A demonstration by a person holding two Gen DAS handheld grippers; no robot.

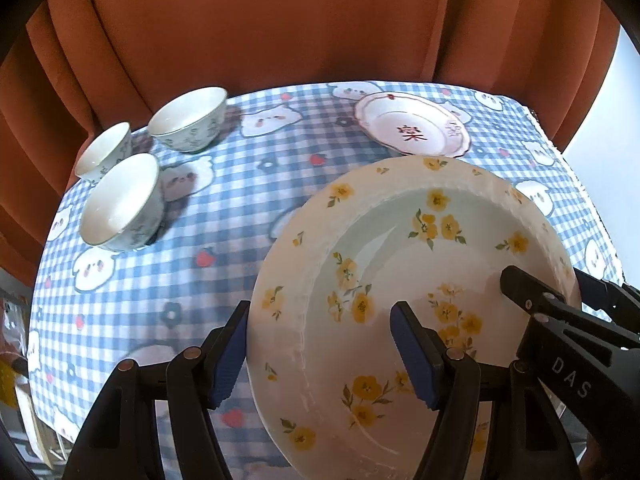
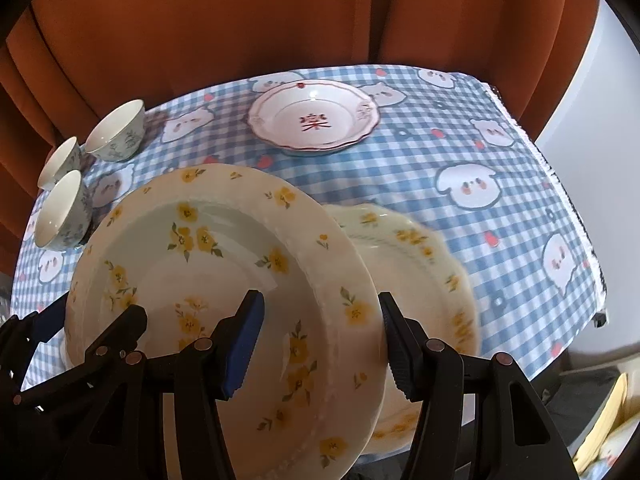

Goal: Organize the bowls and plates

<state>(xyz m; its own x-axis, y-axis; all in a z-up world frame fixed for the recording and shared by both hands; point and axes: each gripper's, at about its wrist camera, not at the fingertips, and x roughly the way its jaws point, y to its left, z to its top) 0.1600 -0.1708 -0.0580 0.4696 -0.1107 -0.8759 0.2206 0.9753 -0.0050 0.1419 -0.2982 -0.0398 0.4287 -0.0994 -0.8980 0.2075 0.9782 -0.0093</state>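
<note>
A large yellow-flowered plate (image 1: 404, 280) is held tilted above the checked tablecloth (image 1: 240, 184). The left gripper (image 1: 320, 356) and right gripper (image 2: 320, 344) each straddle its rim, one finger inside, one outside. Beneath it lies a second flowered plate (image 2: 424, 276). A red-trimmed dish (image 2: 314, 118) sits beyond; three empty bowls (image 1: 124, 204) cluster far left, before orange curtains (image 1: 260, 20).
</note>
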